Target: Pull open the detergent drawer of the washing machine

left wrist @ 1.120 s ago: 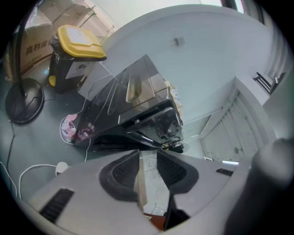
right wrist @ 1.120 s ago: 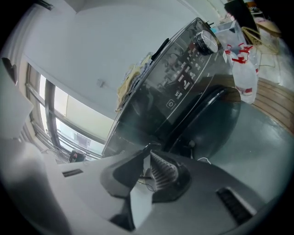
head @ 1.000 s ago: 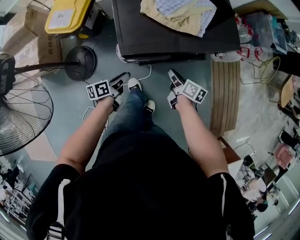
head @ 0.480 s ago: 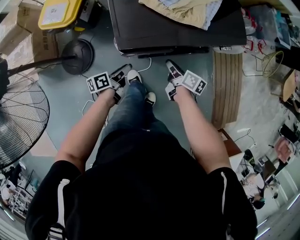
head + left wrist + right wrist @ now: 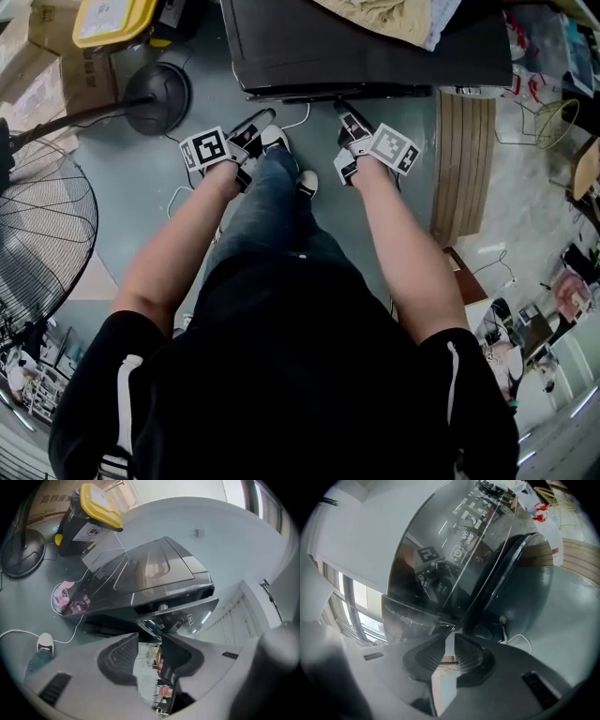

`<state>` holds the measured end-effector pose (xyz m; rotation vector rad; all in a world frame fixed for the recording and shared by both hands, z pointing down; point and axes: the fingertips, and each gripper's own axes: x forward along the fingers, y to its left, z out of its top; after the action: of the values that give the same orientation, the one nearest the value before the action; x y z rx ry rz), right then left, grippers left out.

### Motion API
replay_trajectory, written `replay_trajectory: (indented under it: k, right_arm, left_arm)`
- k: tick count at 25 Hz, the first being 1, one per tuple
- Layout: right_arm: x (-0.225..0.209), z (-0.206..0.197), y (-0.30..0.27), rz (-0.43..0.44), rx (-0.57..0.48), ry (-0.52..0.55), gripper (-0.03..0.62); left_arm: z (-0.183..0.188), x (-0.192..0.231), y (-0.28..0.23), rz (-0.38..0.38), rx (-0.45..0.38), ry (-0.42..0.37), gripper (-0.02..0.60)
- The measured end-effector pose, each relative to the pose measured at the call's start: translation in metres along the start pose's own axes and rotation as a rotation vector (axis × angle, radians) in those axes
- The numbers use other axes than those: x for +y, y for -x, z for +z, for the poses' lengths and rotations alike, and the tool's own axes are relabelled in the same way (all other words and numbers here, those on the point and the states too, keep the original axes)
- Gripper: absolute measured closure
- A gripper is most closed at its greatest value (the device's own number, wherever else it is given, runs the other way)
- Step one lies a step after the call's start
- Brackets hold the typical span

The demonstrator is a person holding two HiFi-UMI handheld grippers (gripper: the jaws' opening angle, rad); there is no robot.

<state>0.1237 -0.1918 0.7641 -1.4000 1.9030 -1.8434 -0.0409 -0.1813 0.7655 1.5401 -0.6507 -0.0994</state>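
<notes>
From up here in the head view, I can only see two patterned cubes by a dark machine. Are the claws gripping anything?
Observer: No. The left gripper has just been opening its jaws; nothing is between them.
Operator: And the other?
Observer: The right gripper has just been opening too. Its gap is small and also empty.
Operator: What does it face?
Observer: The glossy dark front of the washing machine, with white icons printed on it.

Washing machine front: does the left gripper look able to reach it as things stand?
Probably yes. The left gripper points at the washing machine close ahead. Its fingers have just been opening with nothing between them, and nothing blocks the way. The white cable lies on the floor, aside.
</notes>
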Motion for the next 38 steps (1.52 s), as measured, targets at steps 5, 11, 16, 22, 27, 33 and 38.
replay_trajectory:
  k: [5,11,16,22,27,33,38]
  right_arm:
    - [-0.001,0.002,-0.009,0.03,-0.017,-0.032,0.52]
    - [-0.003,0.003,-0.011,0.07,-0.038,-0.062,0.516]
    - [-0.004,0.002,-0.013,0.089,-0.031,-0.068,0.514]
    - [-0.01,0.006,-0.013,0.118,-0.06,-0.131,0.473]
    - [-0.012,0.009,-0.014,0.147,-0.079,-0.168,0.476]
    - [-0.012,0.01,-0.016,0.161,-0.087,-0.174,0.499]
    - [-0.012,0.01,-0.016,0.155,-0.094,-0.173,0.508]
  left_arm:
    - [0.006,-0.002,-0.008,-0.05,-0.041,0.038,0.43]
    - [0.013,0.006,-0.012,-0.039,-0.058,0.003,0.43]
    - [0.013,0.008,-0.017,-0.062,-0.073,0.042,0.43]
    - [0.014,0.003,-0.027,-0.12,-0.105,0.111,0.43]
    - [0.016,0.009,-0.031,-0.11,-0.127,0.107,0.43]
    - [0.017,0.014,-0.03,-0.102,-0.133,0.102,0.431]
    - [0.016,0.009,-0.031,-0.118,-0.129,0.09,0.478]
